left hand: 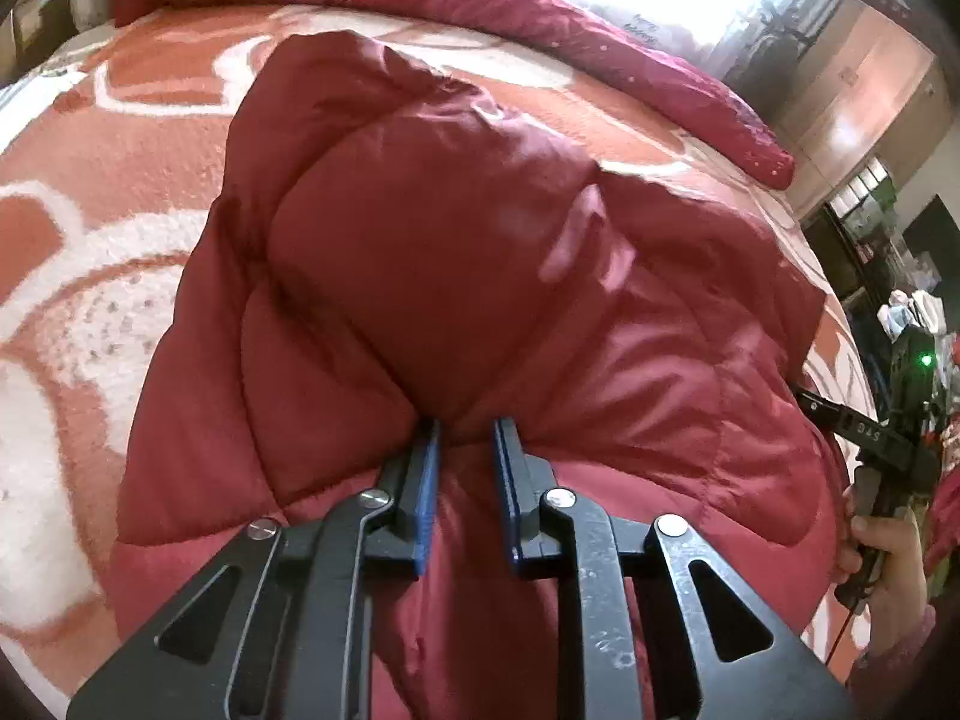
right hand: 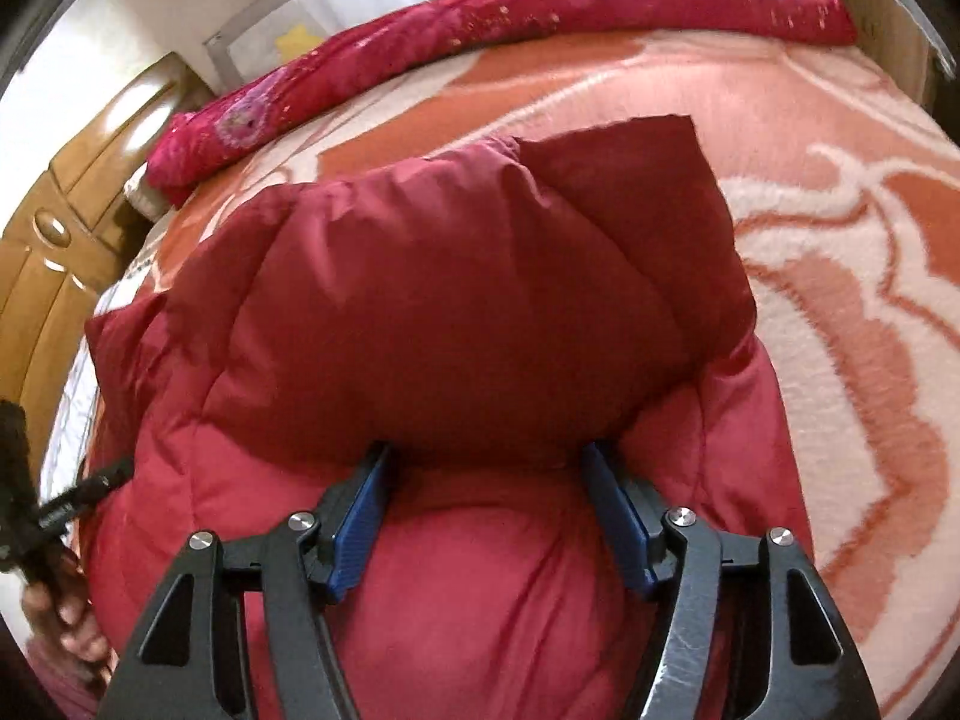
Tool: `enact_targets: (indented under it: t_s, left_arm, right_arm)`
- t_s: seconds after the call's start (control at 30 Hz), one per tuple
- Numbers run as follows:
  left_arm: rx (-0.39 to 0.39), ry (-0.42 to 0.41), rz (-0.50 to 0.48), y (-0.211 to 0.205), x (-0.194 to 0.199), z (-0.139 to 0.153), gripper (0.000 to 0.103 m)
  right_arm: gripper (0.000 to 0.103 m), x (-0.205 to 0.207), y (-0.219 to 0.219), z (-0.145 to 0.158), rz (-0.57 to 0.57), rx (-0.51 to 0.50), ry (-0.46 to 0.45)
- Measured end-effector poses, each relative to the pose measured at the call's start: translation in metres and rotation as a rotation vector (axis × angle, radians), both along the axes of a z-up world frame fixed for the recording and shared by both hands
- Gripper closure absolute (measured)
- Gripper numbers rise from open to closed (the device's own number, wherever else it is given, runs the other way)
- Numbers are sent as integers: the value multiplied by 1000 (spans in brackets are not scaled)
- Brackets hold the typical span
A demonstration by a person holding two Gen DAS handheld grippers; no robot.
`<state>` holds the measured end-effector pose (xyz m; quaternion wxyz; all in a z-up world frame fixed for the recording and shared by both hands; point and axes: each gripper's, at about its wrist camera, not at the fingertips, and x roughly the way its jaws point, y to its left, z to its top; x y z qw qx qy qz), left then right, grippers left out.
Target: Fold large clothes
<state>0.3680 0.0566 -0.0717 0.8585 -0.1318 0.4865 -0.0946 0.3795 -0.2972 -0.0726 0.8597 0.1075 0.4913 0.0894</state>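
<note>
Red padded jacket (left hand: 456,276) lies part-folded on the patterned bed blanket (left hand: 78,276), looks puffy, soft and slippery, best pinched at a quilted edge; left tool (left hand: 467,438) clamps a fold, right tool (right hand: 486,462) spread wide around it.

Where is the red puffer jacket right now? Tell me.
The red puffer jacket lies partly folded on the orange-and-white blanket, filling the centre of both wrist views, directly ahead of each hand-held gripper.
</note>
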Motion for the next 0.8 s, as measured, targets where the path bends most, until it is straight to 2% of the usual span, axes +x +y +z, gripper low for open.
enact_targets:
  t_s: [0.13,0.23,0.43,0.53,0.6,0.77,0.8]
  left_arm:
    - [3,5,8,-2,7,-7,86]
    - [-25,8,6,1,6,-5,87]
    - [-86,-23,26,14,-28,20,85]
    - [-100,-65,25,18,-49,36,71]
    - [-94,-104,31,24,-67,47,54]
    - [-63,-158,62,46,-95,63,51]
    - [-65,-162,64,51,-99,63,47]
  right_arm:
    - [32,3,2,-8,-7,8,2]
    - [32,3,5,-8,-6,13,-7]
    - [31,-4,-2,-4,-2,25,-25]
    - [30,-4,-3,0,-2,16,-25]
    - [27,-10,-2,8,-8,10,-42]
    - [17,-32,-2,34,-8,74,-88]
    - [16,-41,-3,42,-3,90,-97]
